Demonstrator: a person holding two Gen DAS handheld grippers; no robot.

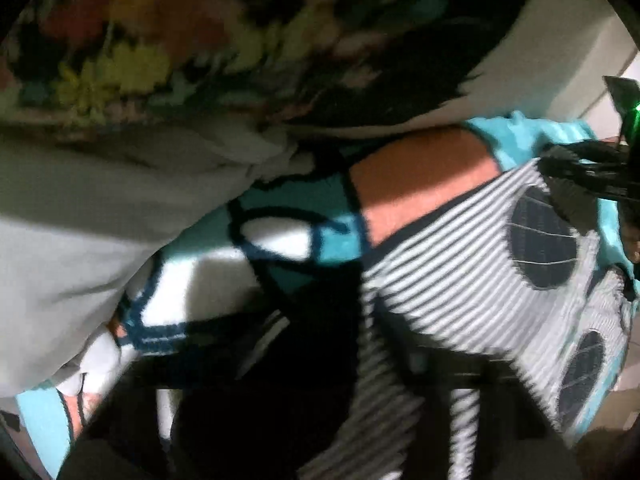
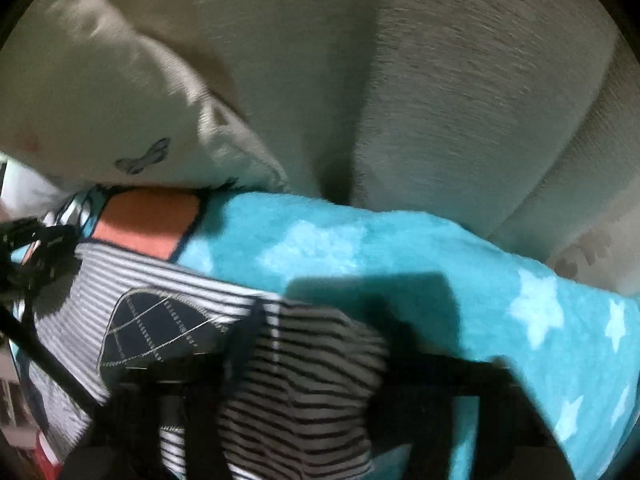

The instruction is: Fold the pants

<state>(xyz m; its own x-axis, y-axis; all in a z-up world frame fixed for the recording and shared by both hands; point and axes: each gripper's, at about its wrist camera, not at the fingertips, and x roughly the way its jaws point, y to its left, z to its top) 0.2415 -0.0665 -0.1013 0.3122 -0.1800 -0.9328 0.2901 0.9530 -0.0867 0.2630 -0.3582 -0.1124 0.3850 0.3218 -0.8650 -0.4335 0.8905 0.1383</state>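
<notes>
Striped pants (image 1: pixel 452 264) with dark oval knee patches (image 1: pixel 542 240) lie on a turquoise blanket (image 2: pixel 400 248) printed with pale stars and an orange block (image 2: pixel 148 220). The blanket is spread over a pale sofa (image 2: pixel 460 100), with a cream pillow (image 2: pixel 100 100) at the back on the left of the right wrist view. Both views are blurred.

In the left wrist view, the left hand-held gripper (image 1: pixel 368 400) sits at the bottom of the frame with a bunch of striped cloth running down between its dark fingers; it looks closed on the pants, though the blur hides the fingertips. A grey garment (image 1: pixel 80 220) and a flowered cloth (image 1: pixel 200 40) lie at the far side of the blanket.

In the right wrist view, the right hand-held gripper (image 2: pixel 304 392) is clamped on a lifted fold of the striped pants, the cloth bulging up between its fingers. The rest of the pants lies flat to the left, one knee patch just beside the gripped fold. The other gripper shows as a dark shape at the left edge.
</notes>
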